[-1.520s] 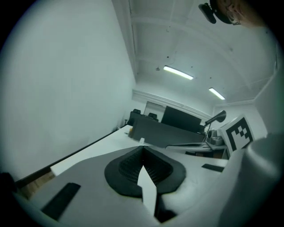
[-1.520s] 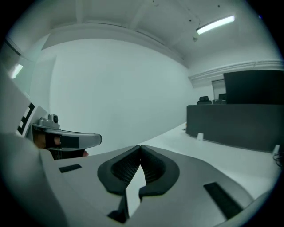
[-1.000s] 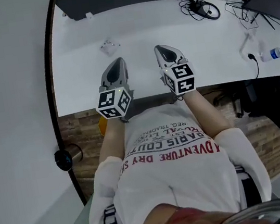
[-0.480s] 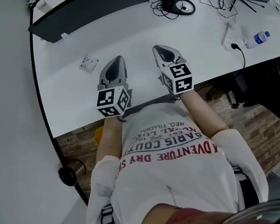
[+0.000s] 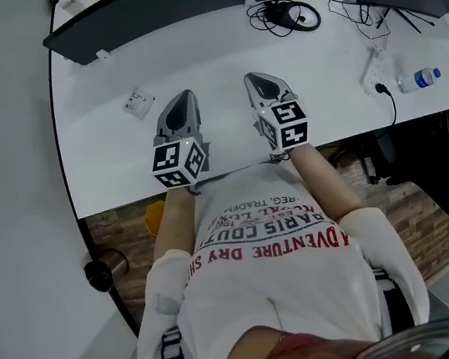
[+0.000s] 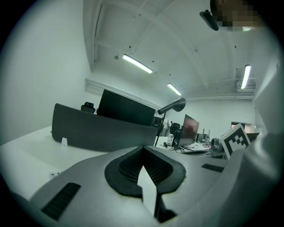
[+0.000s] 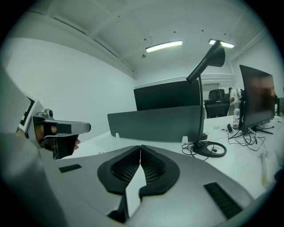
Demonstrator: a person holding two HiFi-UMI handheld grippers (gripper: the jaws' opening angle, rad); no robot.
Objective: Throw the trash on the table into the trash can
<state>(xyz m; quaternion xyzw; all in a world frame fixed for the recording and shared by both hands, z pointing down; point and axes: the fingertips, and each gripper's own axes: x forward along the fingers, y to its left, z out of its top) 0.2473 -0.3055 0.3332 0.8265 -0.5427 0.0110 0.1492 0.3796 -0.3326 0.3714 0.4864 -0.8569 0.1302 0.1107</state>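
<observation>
A small crumpled clear wrapper [image 5: 138, 102] lies on the white table [image 5: 214, 58], a little left of and beyond my left gripper's tip. My left gripper [image 5: 182, 98] hovers over the table's near edge, jaws shut with nothing between them; its pads [image 6: 133, 166] meet in the left gripper view. My right gripper [image 5: 258, 79] is beside it, parallel, also shut and empty, its pads [image 7: 153, 168] pressed together. From the right gripper view the left gripper [image 7: 57, 133] shows at the left edge. No trash can is clearly in view.
A long dark divider panel [image 5: 171, 1] runs along the table's far side. A coiled cable and lamp base [image 5: 293, 14] sit at the back right, a water bottle [image 5: 420, 80] and power strip [image 5: 375, 66] at the right. A dark round object [image 5: 104, 270] stands on the floor left.
The head camera has shifted, so the table sits differently in the frame. Both grippers stay side by side over the near edge, shut throughout.
</observation>
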